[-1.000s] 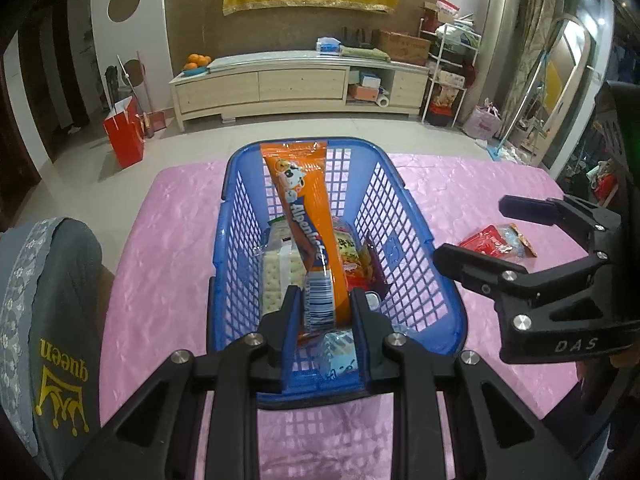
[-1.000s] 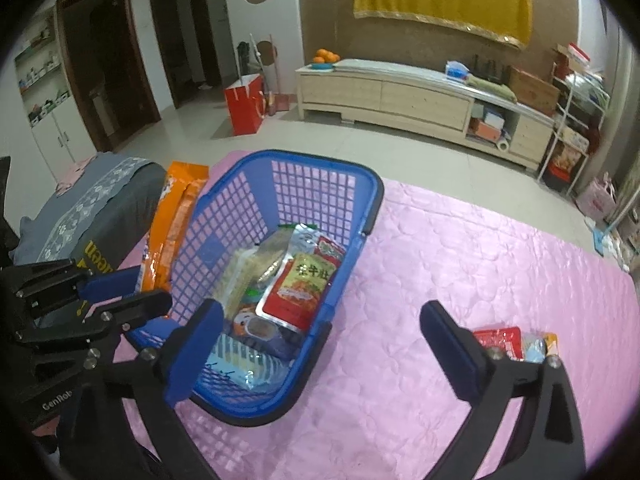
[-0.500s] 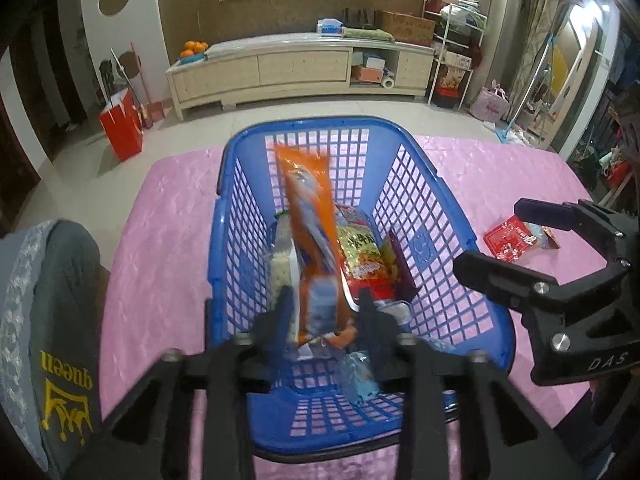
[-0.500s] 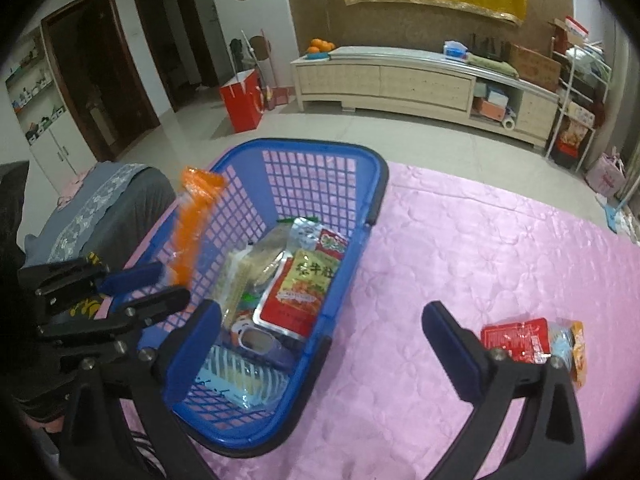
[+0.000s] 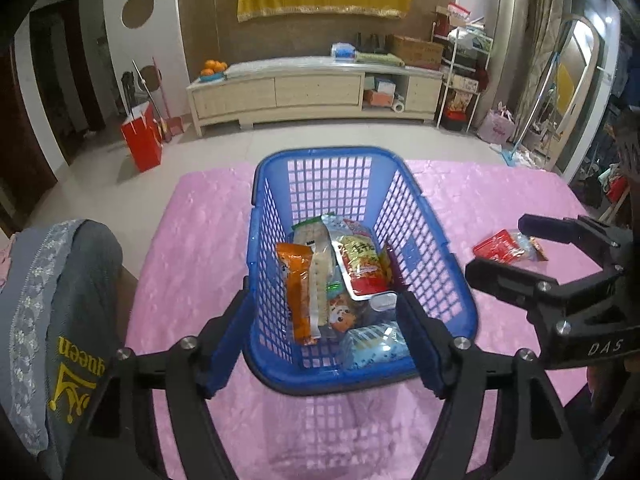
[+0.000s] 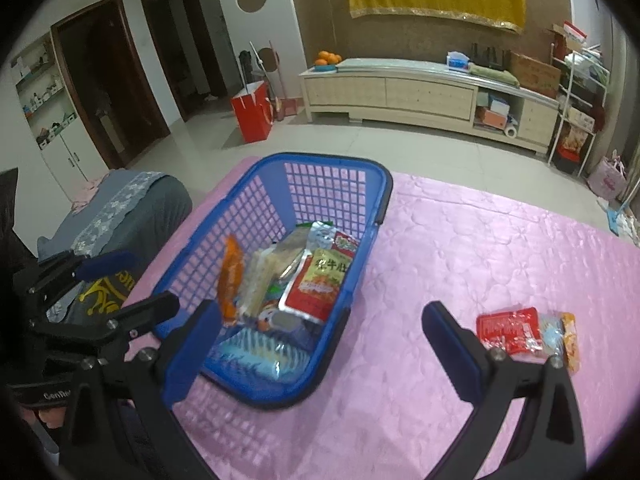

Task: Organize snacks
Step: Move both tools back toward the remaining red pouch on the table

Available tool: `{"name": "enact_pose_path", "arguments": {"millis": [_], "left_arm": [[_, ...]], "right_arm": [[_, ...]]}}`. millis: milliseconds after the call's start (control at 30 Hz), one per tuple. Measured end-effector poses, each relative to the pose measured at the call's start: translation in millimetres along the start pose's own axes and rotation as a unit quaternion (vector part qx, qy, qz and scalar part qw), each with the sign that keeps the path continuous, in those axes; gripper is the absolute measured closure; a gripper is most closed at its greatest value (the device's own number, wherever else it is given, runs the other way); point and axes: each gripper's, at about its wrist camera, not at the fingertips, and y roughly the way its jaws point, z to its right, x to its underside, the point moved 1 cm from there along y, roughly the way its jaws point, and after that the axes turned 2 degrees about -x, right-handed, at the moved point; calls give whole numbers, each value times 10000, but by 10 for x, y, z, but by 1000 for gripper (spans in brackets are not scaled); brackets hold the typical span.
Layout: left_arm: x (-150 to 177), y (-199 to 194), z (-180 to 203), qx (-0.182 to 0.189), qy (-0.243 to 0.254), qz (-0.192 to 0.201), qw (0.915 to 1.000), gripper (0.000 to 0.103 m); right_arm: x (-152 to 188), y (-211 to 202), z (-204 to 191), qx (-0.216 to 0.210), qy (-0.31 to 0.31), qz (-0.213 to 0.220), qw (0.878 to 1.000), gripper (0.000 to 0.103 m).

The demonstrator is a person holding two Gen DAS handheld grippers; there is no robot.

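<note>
The pink-covered table (image 5: 192,248) carries the blue basket (image 5: 460,304) at its centre, already stocked with packets; the orange packet (image 5: 298,292) lies along the basket's nine o'clock side. Left claw (image 5: 324,348) is opening, nothing between its jaws, hanging over the near rim. Right claw (image 6: 320,344) stands wide and holds nothing. This looks like the release step. Next should come the red packet (image 6: 508,330) and its small neighbour, loose at the basket's three o'clock: reach, pinch, carry over.
</note>
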Motion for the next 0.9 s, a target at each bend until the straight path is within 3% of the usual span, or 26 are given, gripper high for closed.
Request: {"name": "enact_pose_path", "arguments": {"millis": [233, 500, 900], "left_arm": [[33, -332, 205, 105, -46, 222, 9997, 25], [30, -516, 634, 310, 237, 338, 9987, 21], [12, -393, 1370, 499, 755, 211, 9957, 21]], "right_arm": [[110, -468, 11, 148, -88, 200, 9997, 1], [278, -933, 315, 417, 65, 428, 9982, 1], [510, -1309, 932, 715, 458, 564, 9948, 1]]}}
